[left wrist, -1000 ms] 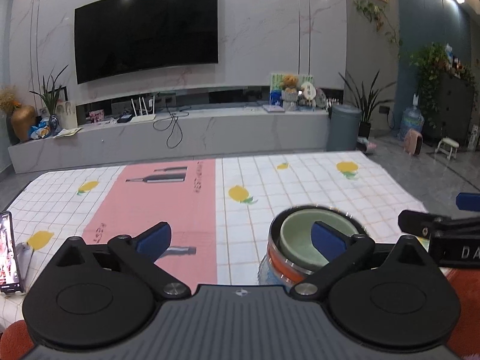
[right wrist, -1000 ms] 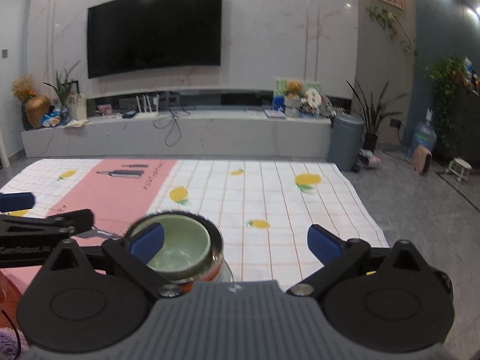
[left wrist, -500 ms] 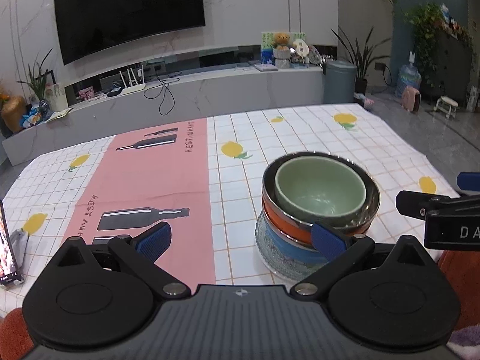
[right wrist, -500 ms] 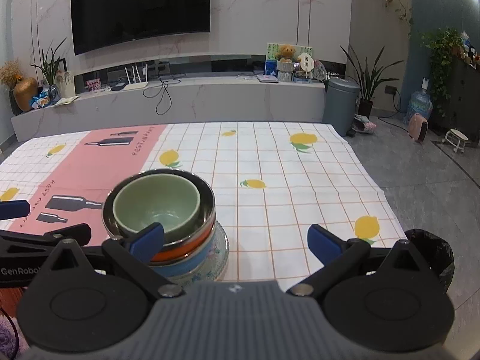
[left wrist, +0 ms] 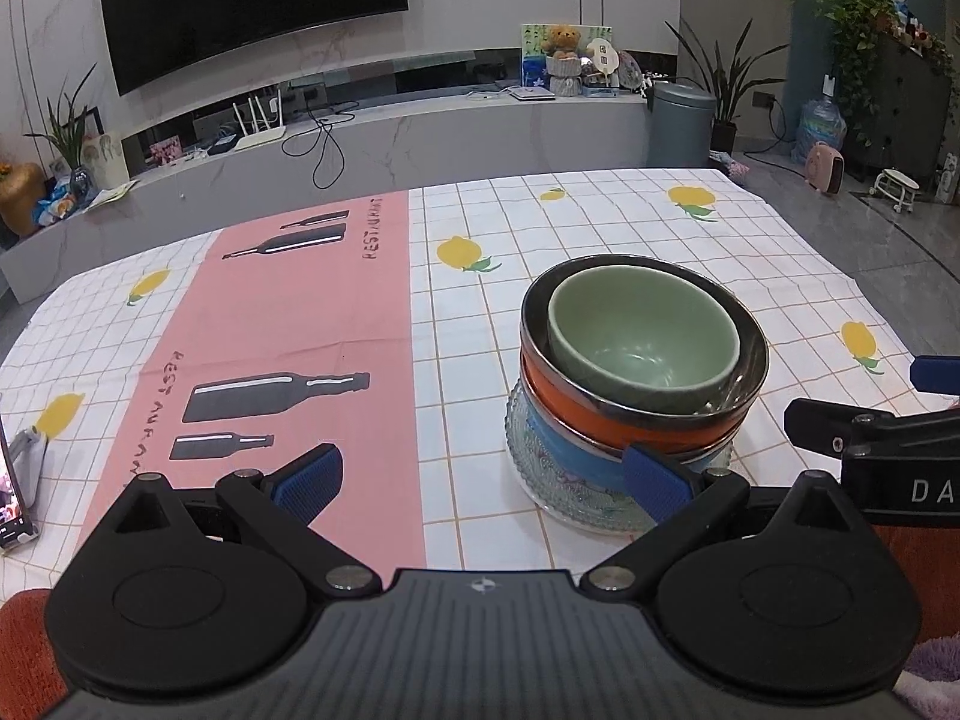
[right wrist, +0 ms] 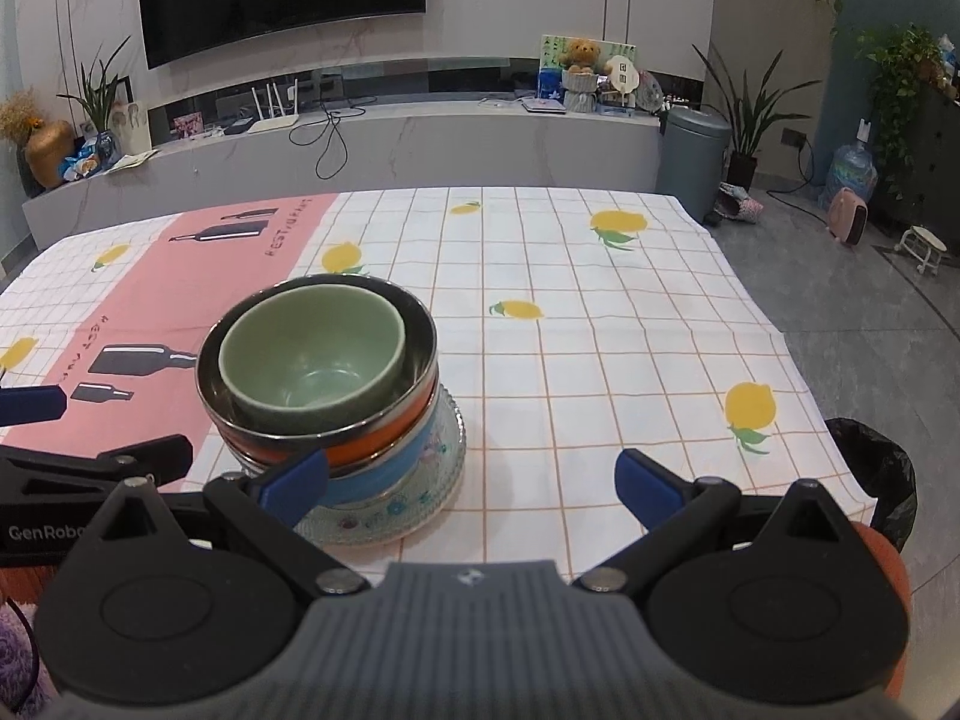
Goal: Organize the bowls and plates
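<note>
While both tools are sitting spread wide and empty, the left gripper [left wrist: 483, 480] is hanging low over the tablecloth [left wrist: 300, 312], its right pad in front of the stack. Right gripper [right wrist: 474, 483] is hovering beside it, left pad in front of the same stack. Green bowl [left wrist: 642, 348] is sitting mouth-up, slightly tilted, inside a steel bowl [left wrist: 750, 384], over an orange bowl [left wrist: 576, 414], a blue bowl [left wrist: 570, 456] and a glass plate [left wrist: 540, 480]; the stack's axis is standing upright. A phone [left wrist: 12, 498] is leaning at the cloth's left edge.

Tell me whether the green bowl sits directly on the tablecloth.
No, the green bowl sits nested in the steel bowl atop the stack, off the tablecloth.
</note>
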`<state>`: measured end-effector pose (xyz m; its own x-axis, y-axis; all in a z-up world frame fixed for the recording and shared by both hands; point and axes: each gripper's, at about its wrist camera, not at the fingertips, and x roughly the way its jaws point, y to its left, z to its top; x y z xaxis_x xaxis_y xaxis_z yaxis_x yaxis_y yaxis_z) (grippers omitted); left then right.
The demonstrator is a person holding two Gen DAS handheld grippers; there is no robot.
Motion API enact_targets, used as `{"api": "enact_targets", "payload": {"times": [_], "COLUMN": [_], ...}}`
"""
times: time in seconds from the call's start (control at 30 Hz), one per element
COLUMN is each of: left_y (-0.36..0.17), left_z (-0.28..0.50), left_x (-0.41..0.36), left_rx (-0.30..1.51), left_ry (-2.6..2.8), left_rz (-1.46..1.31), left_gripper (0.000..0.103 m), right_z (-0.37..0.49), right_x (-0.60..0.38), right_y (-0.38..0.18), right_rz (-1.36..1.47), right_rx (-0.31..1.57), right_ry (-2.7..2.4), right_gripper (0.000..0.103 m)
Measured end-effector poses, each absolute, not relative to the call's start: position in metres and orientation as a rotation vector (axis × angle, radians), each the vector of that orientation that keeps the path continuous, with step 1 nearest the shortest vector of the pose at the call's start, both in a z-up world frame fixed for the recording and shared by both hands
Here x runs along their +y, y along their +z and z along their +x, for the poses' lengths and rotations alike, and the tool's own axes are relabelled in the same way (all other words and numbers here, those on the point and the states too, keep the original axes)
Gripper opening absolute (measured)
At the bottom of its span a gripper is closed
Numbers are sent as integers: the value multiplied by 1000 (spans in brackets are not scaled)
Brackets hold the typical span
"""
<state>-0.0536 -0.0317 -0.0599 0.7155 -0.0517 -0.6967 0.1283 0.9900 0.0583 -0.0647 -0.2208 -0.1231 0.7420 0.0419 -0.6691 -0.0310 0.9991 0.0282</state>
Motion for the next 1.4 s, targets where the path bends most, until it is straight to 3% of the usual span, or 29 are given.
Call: {"api": "enact_targets", "payload": {"times": [1.4], "left_y": [-52], "left_z": [-61], "left_x": [-32], "left_rx": [724], "left_ry": [-129], "left_rz": [63], "left_gripper": [103], "right_z": [-77], "right_x": [-219], "right_y": [-114], "right_rz": [5], "right_rx": [683], "right_ry": [15], "right_gripper": [100]}}
